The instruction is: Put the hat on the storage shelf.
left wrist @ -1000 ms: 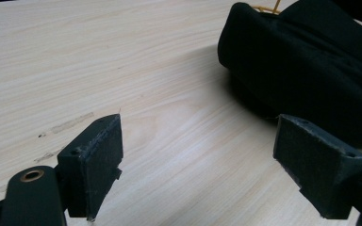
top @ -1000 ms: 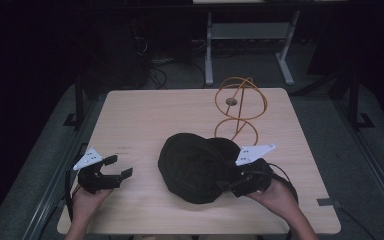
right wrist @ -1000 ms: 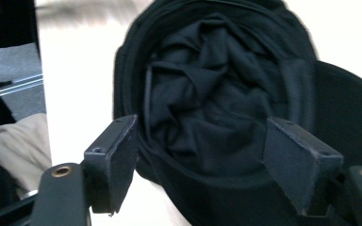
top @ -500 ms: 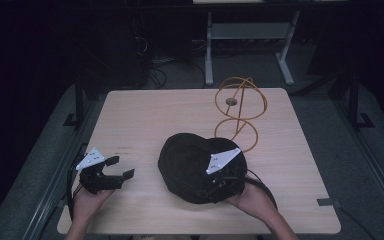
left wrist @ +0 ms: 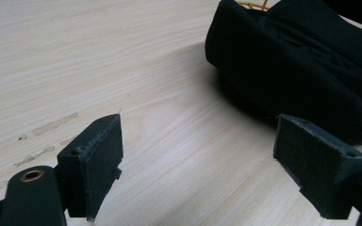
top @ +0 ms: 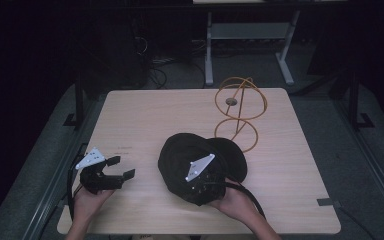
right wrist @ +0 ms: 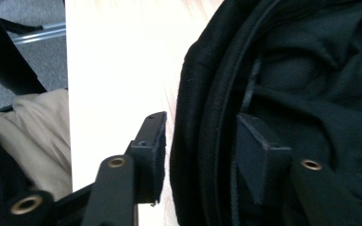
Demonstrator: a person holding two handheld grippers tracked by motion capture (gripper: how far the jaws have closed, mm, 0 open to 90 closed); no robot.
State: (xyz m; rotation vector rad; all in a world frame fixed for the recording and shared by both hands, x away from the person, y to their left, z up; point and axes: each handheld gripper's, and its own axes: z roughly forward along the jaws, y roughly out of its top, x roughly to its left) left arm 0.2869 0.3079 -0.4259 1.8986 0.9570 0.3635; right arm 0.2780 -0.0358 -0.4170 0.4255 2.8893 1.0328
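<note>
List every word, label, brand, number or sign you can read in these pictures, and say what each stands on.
None can be read.
Black cap: no logo or print shows.
Wooden table: faint smudges, not writing.
Left gripper and right gripper: bare plates and pads.
Wire stand: unmarked.

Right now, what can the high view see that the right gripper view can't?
The high view alone has the orange wire stand behind the cap, the left gripper open over bare wood, and the whole table. The right gripper view alone has a close look at the cap's rim sitting between its open jaws, one inside and one outside. Both have the black cap and the right gripper.
</note>
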